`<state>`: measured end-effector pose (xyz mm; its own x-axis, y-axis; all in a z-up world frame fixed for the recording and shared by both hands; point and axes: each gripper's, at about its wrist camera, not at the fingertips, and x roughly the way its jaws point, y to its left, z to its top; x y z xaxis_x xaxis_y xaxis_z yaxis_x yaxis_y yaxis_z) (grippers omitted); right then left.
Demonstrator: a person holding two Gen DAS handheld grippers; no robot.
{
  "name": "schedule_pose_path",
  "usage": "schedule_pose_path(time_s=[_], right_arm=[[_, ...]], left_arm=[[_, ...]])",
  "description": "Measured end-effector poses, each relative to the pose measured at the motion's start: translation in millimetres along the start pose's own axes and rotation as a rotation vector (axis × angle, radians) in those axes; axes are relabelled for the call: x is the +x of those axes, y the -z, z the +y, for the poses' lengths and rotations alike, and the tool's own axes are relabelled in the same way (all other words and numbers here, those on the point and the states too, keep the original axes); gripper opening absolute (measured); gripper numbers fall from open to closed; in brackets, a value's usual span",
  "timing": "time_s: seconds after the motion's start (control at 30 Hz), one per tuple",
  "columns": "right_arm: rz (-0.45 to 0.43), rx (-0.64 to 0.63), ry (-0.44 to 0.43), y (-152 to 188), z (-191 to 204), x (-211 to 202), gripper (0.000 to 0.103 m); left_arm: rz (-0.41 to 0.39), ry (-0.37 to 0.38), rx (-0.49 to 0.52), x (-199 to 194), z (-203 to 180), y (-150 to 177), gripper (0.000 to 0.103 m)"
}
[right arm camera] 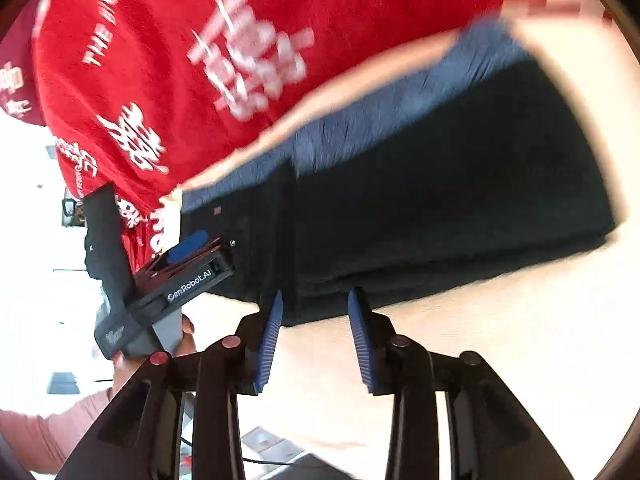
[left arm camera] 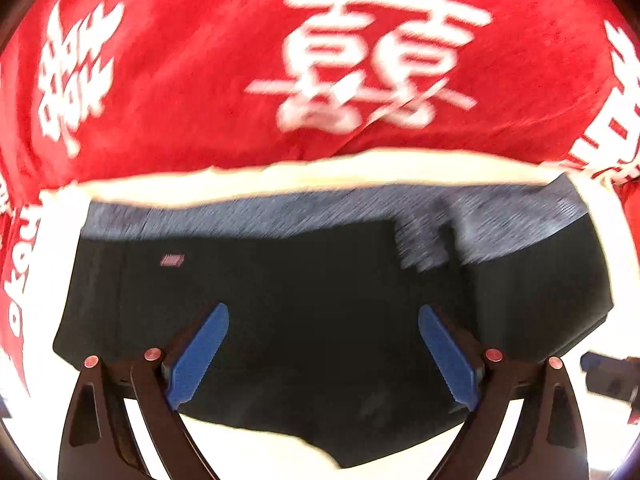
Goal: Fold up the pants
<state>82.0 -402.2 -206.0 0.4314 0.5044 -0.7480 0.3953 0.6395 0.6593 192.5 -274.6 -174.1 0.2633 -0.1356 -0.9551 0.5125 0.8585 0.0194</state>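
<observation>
Folded black pants lie on the cream worktop beside a red cloth; left gripper gapes wide and empty, right gripper part-open, empty.

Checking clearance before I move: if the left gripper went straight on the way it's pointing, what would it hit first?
Most likely the folded black pants: the open left gripper looks straight at them, nothing between its fingers. Depth is unclear.

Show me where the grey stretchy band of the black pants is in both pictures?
Left wrist view: the grey band runs straight across the middle, below the red cloth.
Right wrist view: the grey band slants from lower left to upper right.
Shared landmark: the red cloth with white writing.
</observation>
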Motion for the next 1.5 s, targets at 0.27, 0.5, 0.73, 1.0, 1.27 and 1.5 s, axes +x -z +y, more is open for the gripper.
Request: schedule_pose_path(time_s=[0.27, 0.5, 0.73, 1.0, 1.27, 1.5], right_arm=[[-0.118, 0.018, 0.242, -74.8, -72.4, -39.6, 0.003], [-0.035, -0.082, 0.31, -74.9, -86.7, -0.2, 0.003], [0.0, -0.095, 0.264, -50.1, -83.4, -10.8, 0.003], [0.045, -0.102, 0.224, -44.8, -80.2, -12.0, 0.011], [0.068, -0.24, 0.2, -41.7, -40.9, 5.4, 0.032], [0.069, -0.616, 0.26, 6.3, 32.2, 27.2, 0.05]], left_arm=[[0.038, 0.077, 0.025, 27.0, -73.3, -36.3, 0.097], [0.107, 0.085, -0.034, 53.6, -64.6, 6.7, 0.102], [0.141, 0.01, -0.063, 33.3, -56.3, 9.0, 0.102], [0.158, -0.084, -0.142, -8.0, -13.0, 39.8, 0.102], [0.193, -0.155, -0.25, -12.6, 10.8, 75.2, 0.102], [0.21, -0.117, -0.244, 4.5, 33.8, 85.1, 0.102]])
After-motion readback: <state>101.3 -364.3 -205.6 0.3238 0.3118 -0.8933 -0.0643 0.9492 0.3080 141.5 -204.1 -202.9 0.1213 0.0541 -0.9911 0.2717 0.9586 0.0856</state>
